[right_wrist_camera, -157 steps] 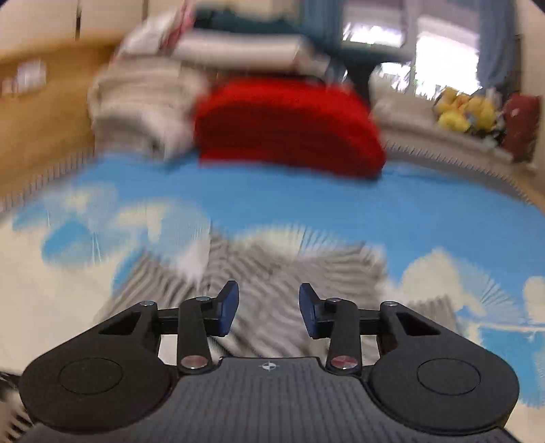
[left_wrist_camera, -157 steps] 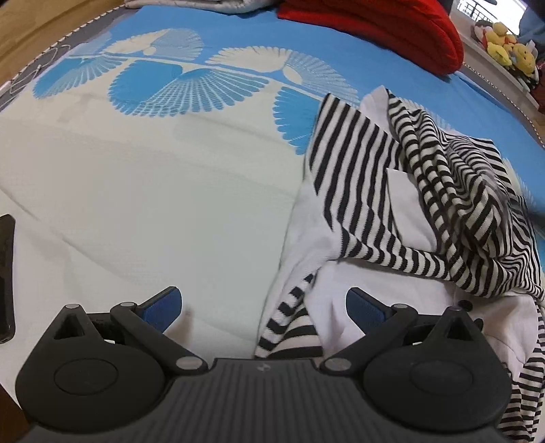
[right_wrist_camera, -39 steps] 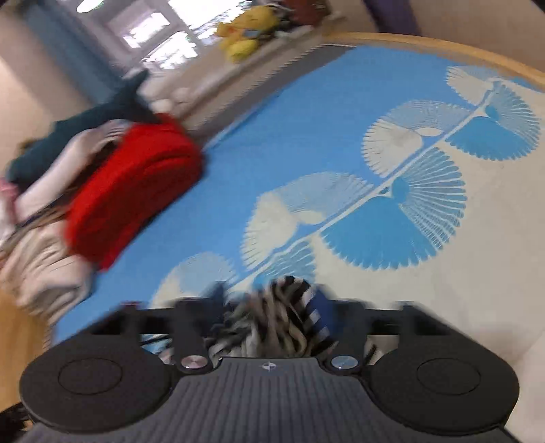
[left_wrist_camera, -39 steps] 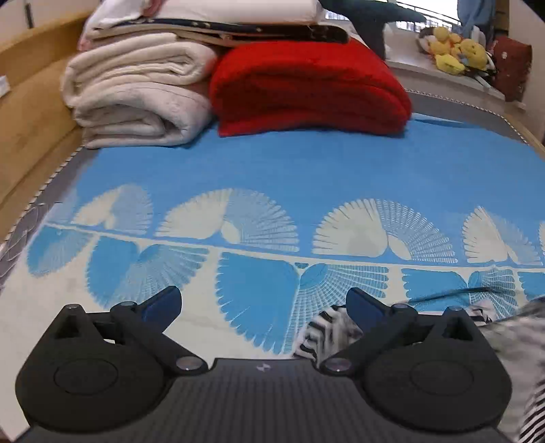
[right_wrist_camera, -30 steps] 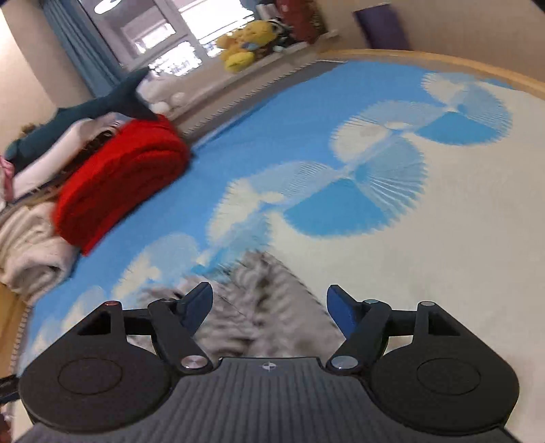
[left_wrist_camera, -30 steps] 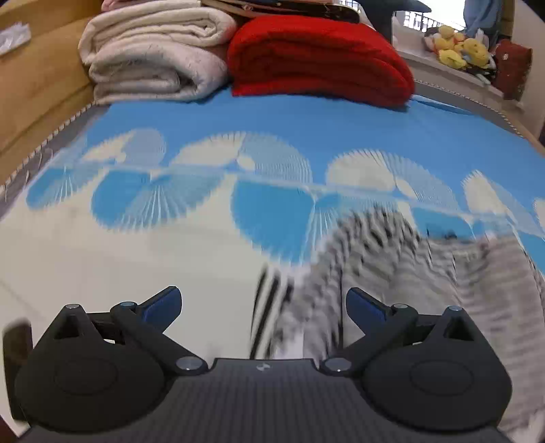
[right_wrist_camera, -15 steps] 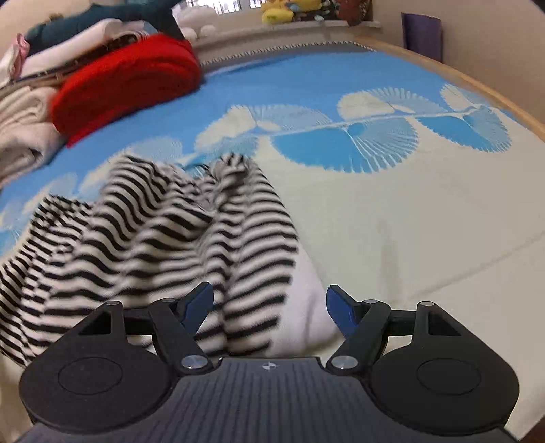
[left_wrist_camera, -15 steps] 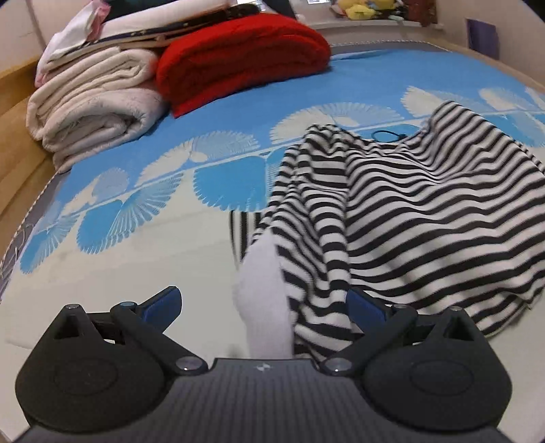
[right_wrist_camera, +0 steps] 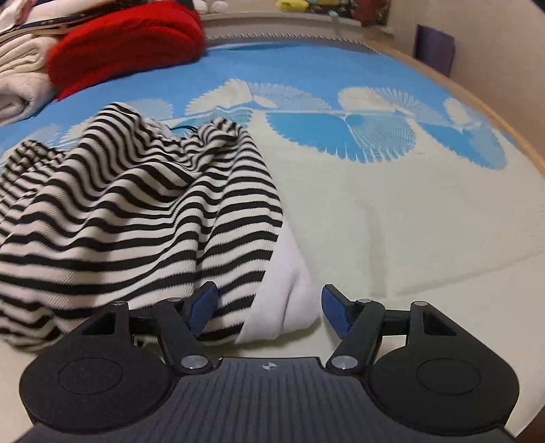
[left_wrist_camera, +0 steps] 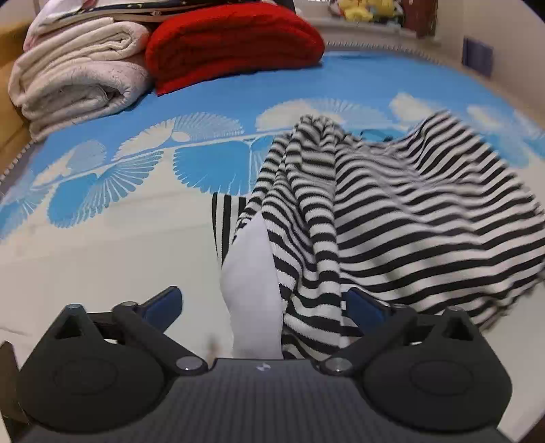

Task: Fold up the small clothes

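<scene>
A black-and-white striped garment (left_wrist_camera: 408, 211) with white end pieces lies rumpled on the blue and cream bedspread (left_wrist_camera: 102, 245). My left gripper (left_wrist_camera: 262, 303) hovers low over its near left corner. Its jaws are closing with a white flap (left_wrist_camera: 253, 272) and a striped fold between them, and the left pad stands apart from the cloth. In the right wrist view the same garment (right_wrist_camera: 119, 204) fills the left half. My right gripper (right_wrist_camera: 269, 303) straddles the near right corner, jaws closing around a white cuff (right_wrist_camera: 289, 289). The right pad does not touch the cuff.
A folded red blanket (left_wrist_camera: 235, 41) and rolled cream blankets (left_wrist_camera: 78, 81) are stacked at the far end of the bed. Plush toys (left_wrist_camera: 368, 10) sit on a ledge behind. A wooden bed edge (right_wrist_camera: 494, 112) curves along the right.
The garment, lifted and blurred a second ago, now lies spread on the bed. Both grippers have come down to its near edge, and their jaws stand narrower than half a second ago.
</scene>
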`<state>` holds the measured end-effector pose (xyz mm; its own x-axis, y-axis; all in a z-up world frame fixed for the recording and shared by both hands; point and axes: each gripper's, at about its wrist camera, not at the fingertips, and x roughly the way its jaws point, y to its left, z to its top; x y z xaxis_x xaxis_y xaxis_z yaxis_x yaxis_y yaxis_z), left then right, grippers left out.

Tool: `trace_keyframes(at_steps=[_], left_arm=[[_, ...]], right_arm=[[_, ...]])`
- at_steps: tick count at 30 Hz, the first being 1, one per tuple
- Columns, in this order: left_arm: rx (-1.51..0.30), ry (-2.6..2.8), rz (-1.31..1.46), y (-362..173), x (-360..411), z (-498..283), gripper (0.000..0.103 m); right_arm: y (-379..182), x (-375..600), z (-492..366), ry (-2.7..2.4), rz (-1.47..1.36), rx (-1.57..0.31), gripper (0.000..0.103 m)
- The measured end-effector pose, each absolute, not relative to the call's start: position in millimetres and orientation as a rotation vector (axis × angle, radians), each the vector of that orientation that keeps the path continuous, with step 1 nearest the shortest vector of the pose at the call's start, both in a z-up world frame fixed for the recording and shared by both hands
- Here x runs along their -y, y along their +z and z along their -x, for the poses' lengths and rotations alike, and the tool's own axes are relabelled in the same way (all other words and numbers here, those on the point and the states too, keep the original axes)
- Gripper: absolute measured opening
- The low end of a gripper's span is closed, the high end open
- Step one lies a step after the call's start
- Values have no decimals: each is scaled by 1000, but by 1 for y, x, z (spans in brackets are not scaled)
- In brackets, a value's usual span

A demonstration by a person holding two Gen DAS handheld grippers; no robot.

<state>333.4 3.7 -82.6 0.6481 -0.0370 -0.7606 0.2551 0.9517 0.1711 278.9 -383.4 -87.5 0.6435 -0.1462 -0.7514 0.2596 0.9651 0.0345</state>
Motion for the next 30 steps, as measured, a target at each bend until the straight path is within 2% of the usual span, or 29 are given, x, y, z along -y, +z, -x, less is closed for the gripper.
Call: trace_keyframes(at_steps=[1, 2, 5, 7, 10, 13, 16, 18, 19, 20, 21, 22, 23, 24, 25, 26, 30], left_arm=[[-856, -162, -289, -85, 0, -336, 35], [-866, -161, -278, -86, 0, -339, 14], [-841, -135, -146, -71, -18, -337, 12], [-829, -93, -95, -62, -37, -332, 12], [-915, -52, -38, -71, -67, -337, 12], [-976, -65, -79, -88, -74, -339, 12], [-967, -69, -124, -91, -73, -338, 12], [-989, -73, -116, -96, -75, -342, 17], [-1004, -66, -126, -99, -74, -342, 34], [-1002, -43, -146, -101, -72, -342, 58], [-977, -13, -177, -98, -72, -340, 69], [-942, 5, -194, -90, -73, -336, 83], [-903, 14, -183, -81, -77, -334, 88], [-847, 15, -138, -68, -83, -331, 90], [-809, 6, -73, -56, -90, -330, 96], [-782, 3, -13, -47, -95, -334, 101], [-760, -32, 38, -33, -73, -375, 101]], right_arm=[[-92, 385, -284, -226, -169, -865, 44], [-97, 385, -289, -199, -210, -890, 24], [-85, 385, -283, -202, -241, -826, 12], [-64, 392, -267, -183, -272, -717, 11], [-55, 418, -248, -212, -381, -645, 6], [-78, 449, -253, -264, -497, -743, 6], [-90, 446, -259, -282, -470, -784, 6], [-83, 435, -258, -265, -383, -750, 6], [-84, 432, -261, -263, -348, -767, 7], [-93, 430, -268, -244, -321, -832, 9], [-102, 428, -273, -236, -297, -908, 11], [-104, 425, -273, -247, -276, -915, 18], [-100, 420, -273, -249, -230, -895, 37], [-93, 417, -271, -260, -187, -873, 49], [-86, 416, -268, -293, -166, -836, 66], [-73, 417, -265, -324, -159, -769, 71], [-42, 424, -288, -239, -270, -631, 70]])
